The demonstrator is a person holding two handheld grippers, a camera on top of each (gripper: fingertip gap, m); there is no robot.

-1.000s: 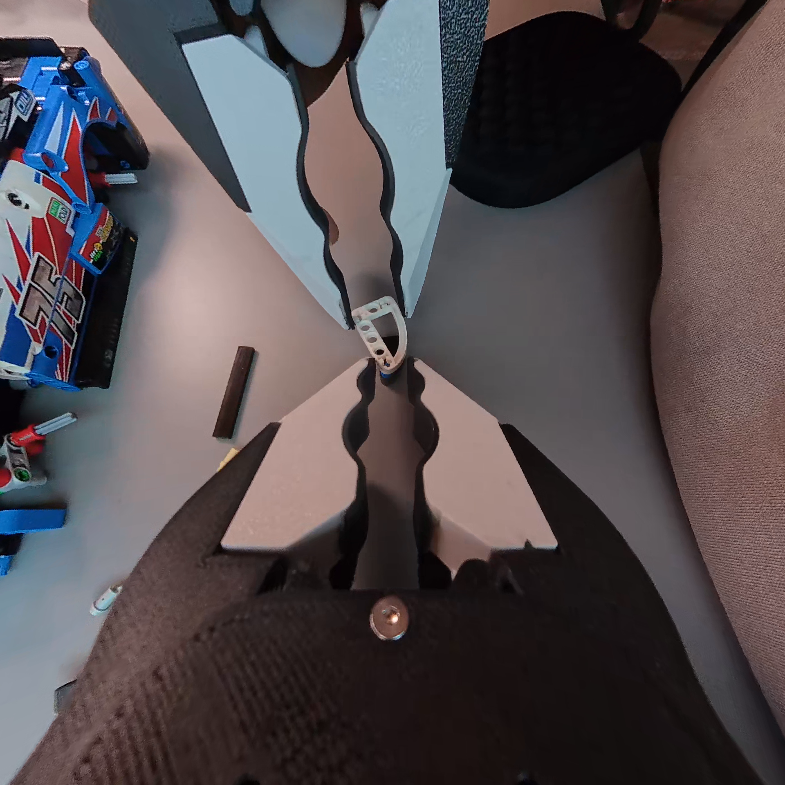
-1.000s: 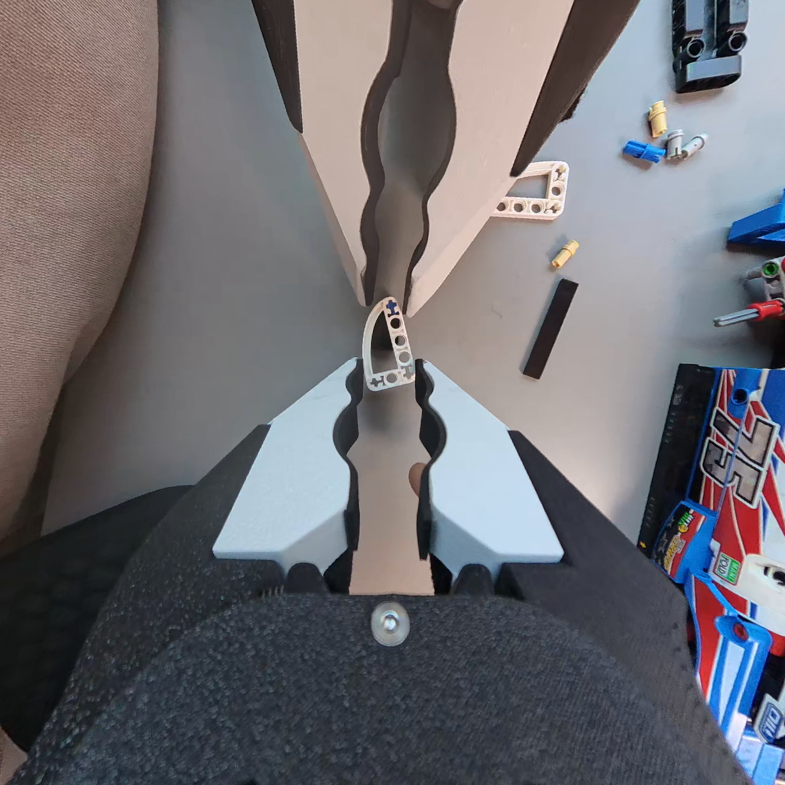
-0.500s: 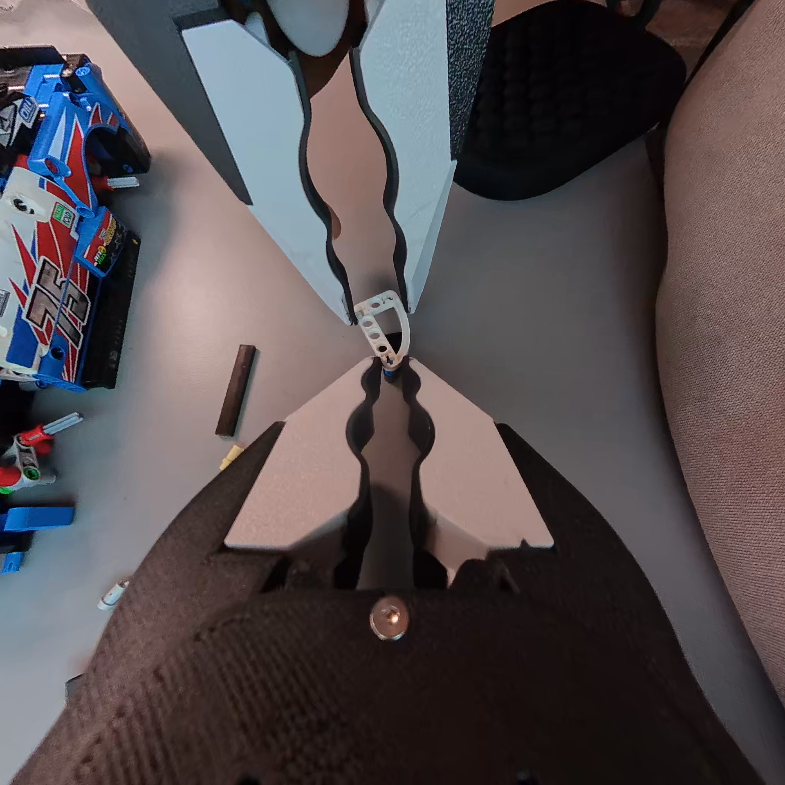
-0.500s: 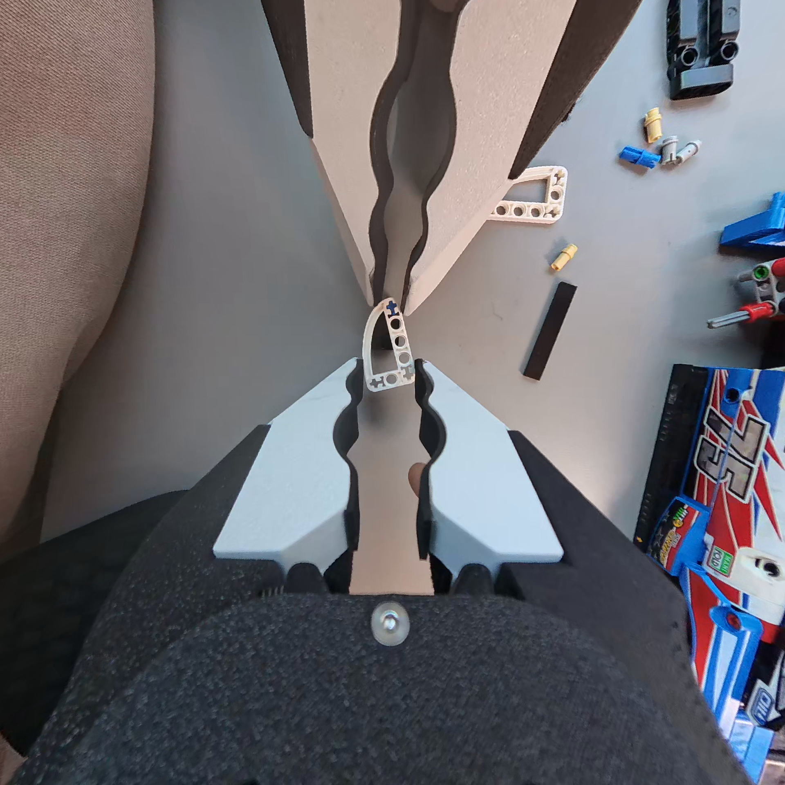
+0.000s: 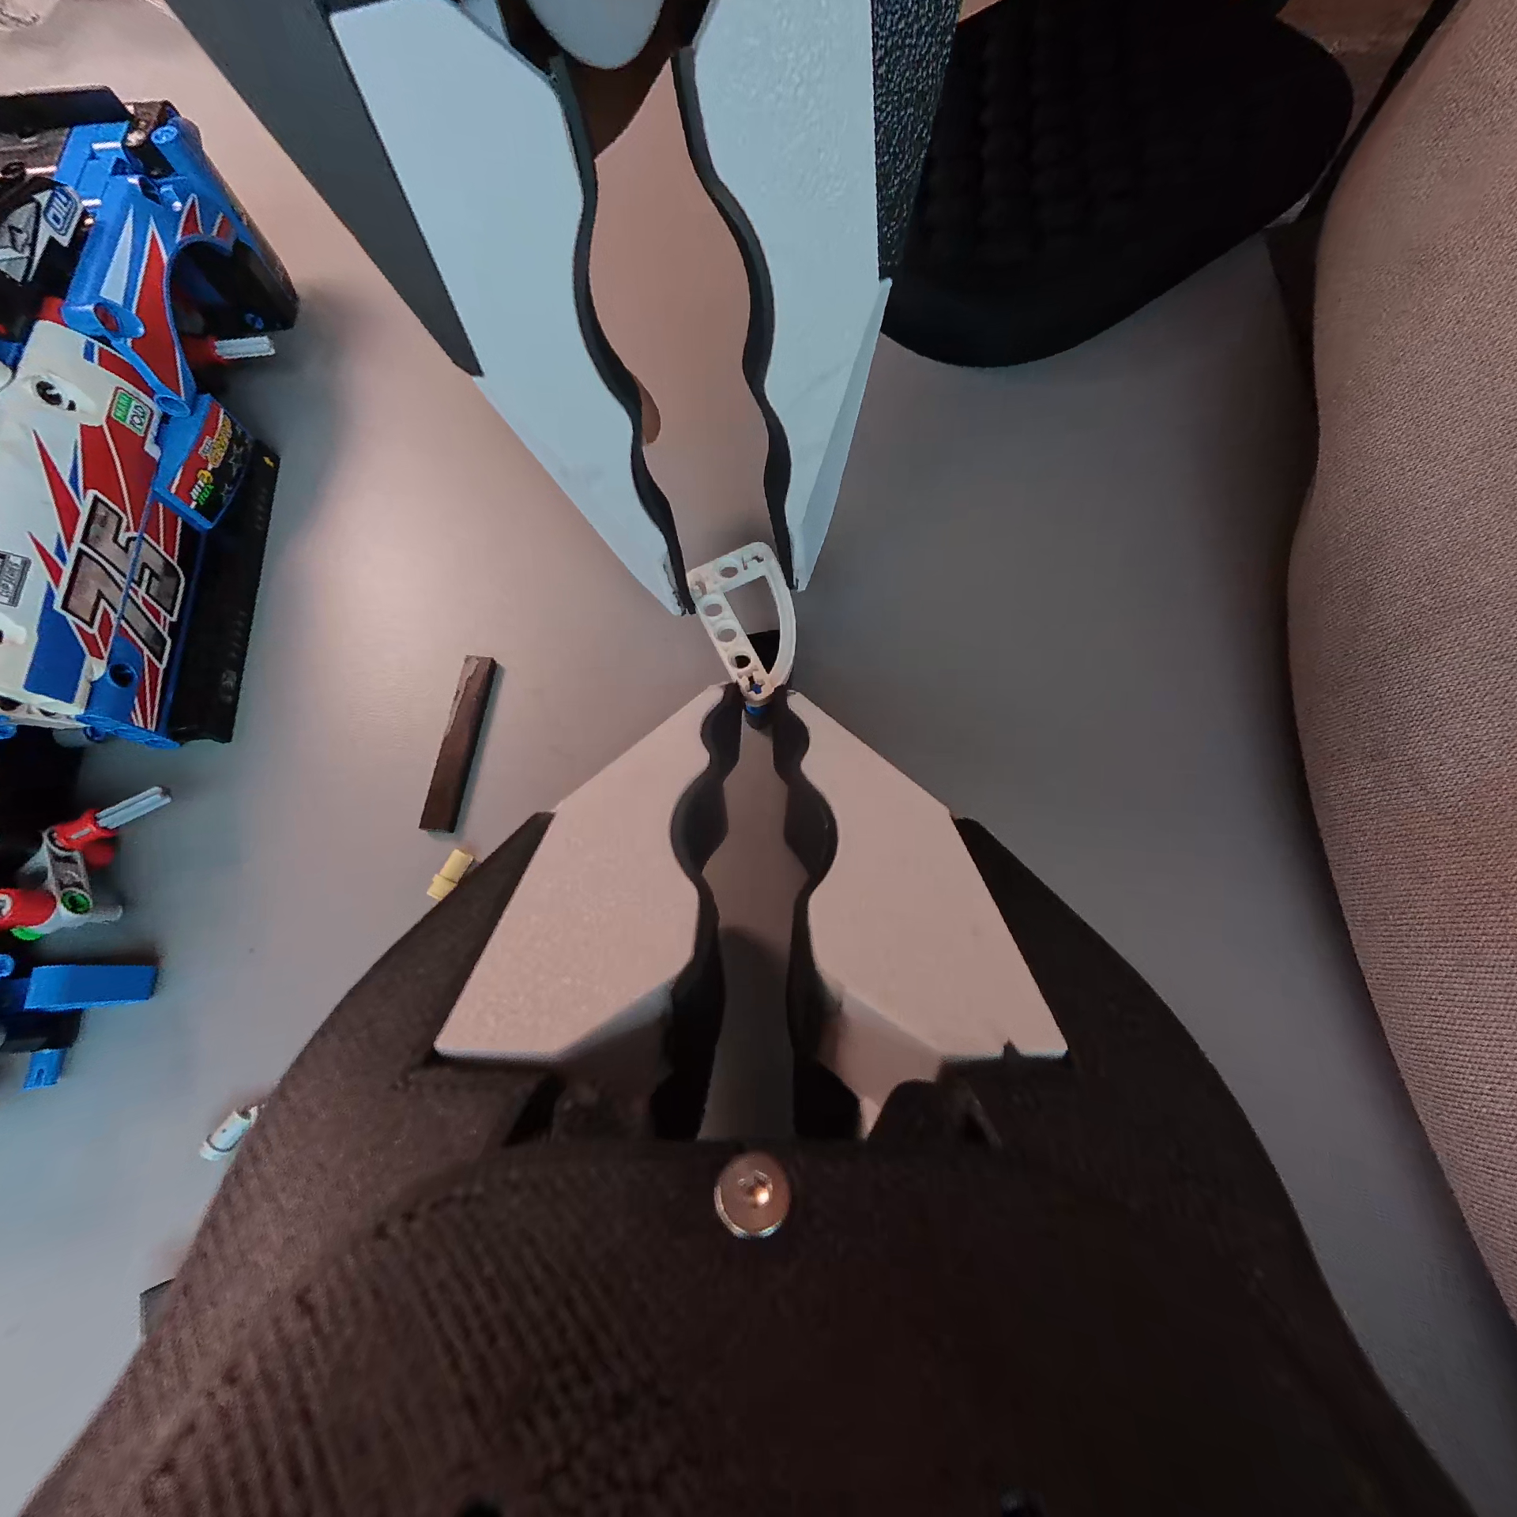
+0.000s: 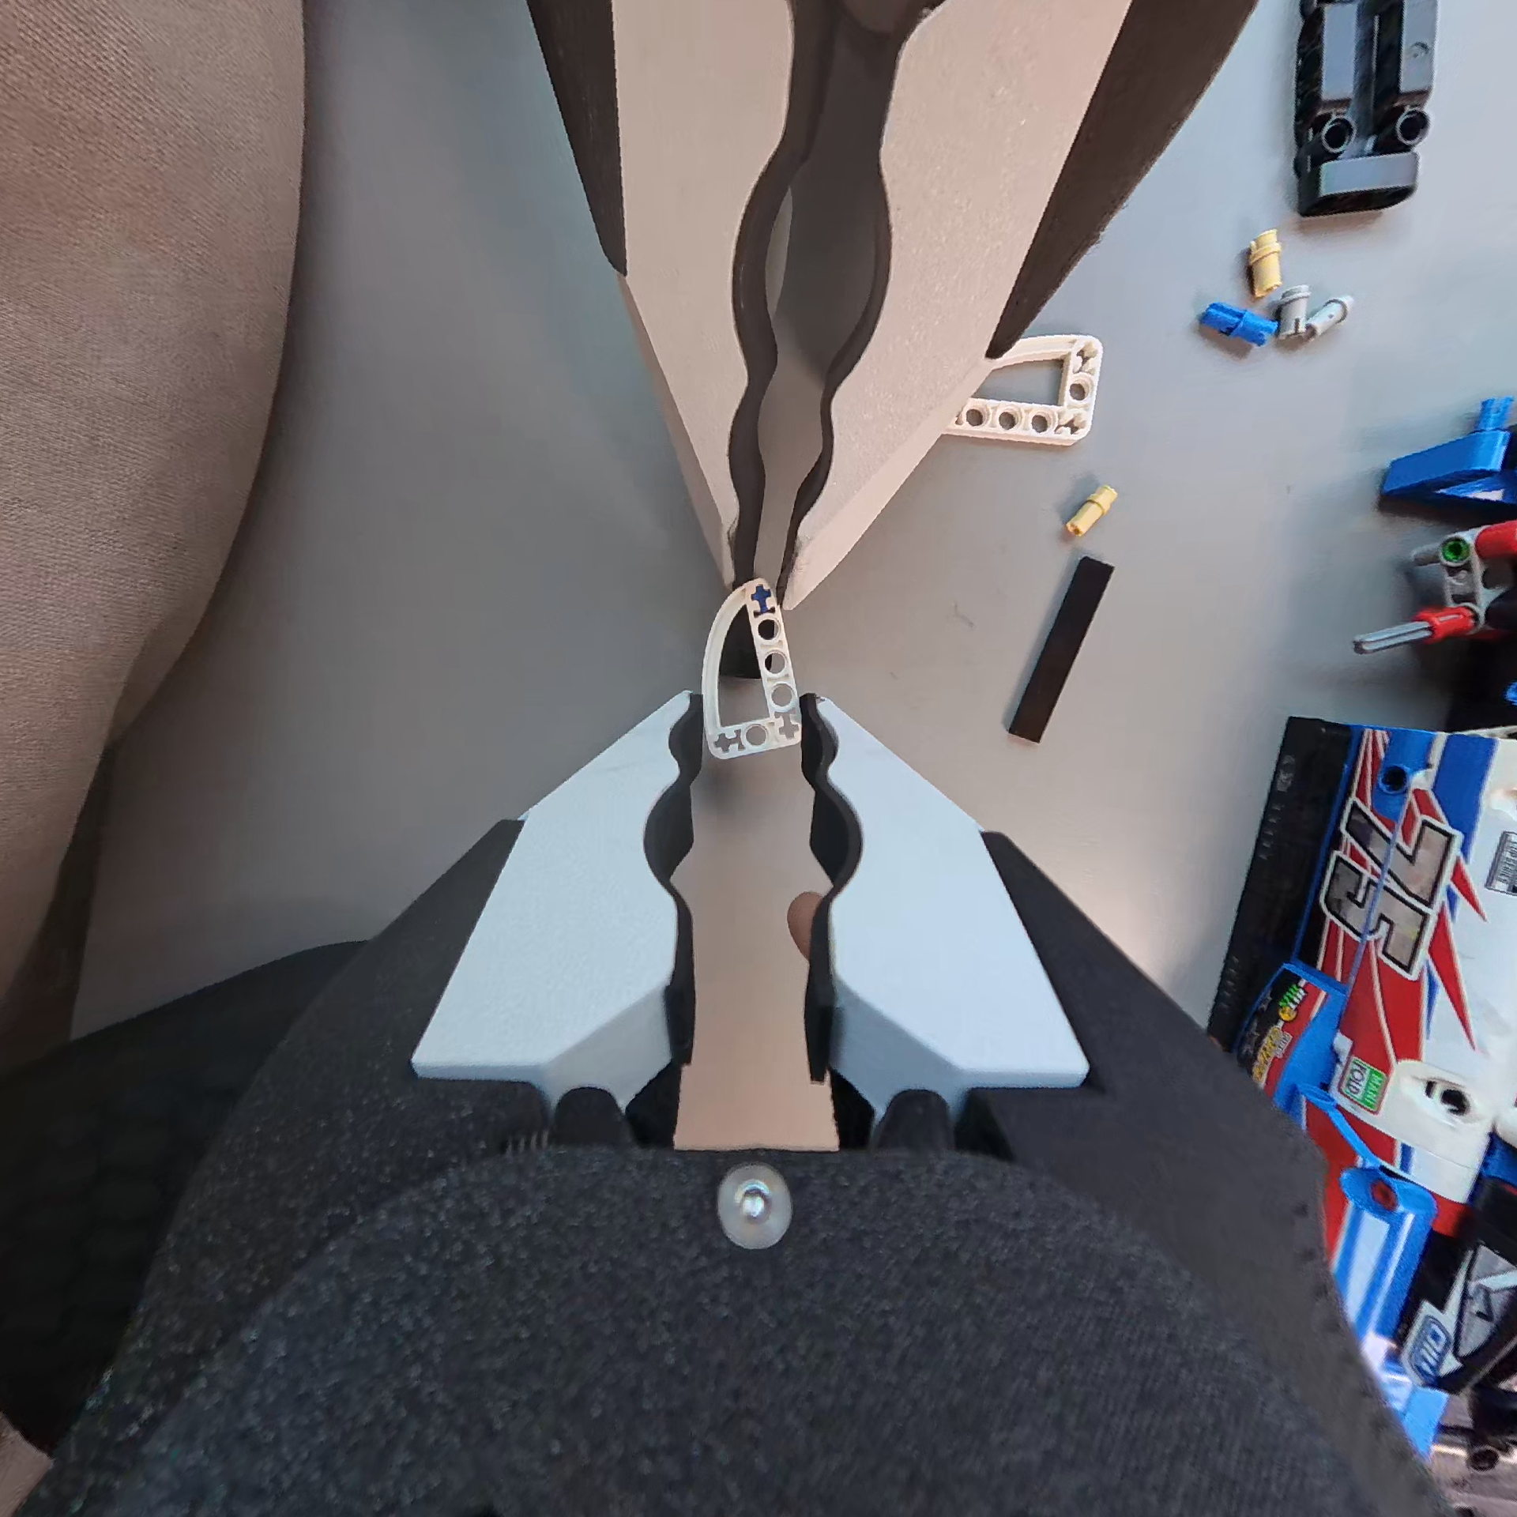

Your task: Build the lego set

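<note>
The right gripper [image 6: 751, 722], with pale blue fingers, is clamping the wide base of a small white curved lego panel with a row of holes [image 6: 755, 669], holding it in the air above the grey tabletop [image 6: 492, 410]. The left gripper [image 5: 755, 710], with beige fingers, is pinching a small blue pin [image 5: 753, 712] and pressing it into the cross hole at the panel's narrow tip; in the right wrist view blue is already showing inside that hole.

To seat it well, the pin likely needs pushing straight along the hole's axis while the right gripper is bracing the base firmly, since any sideways force could twist the thin panel out of its grip.

In the right wrist view, a second white curved panel [image 6: 1042, 394] is lying at 1 o'clock, partly hidden behind the left gripper, with a black flat strip [image 6: 1060, 648] and a tan pin [image 6: 1092, 521] at 2 o'clock. The blue, red and white race car model [image 6: 1395, 944] is sitting at 4 o'clock. Nothing is blocking the joint, though the two fingertip pairs are crowding each other closely.
</note>
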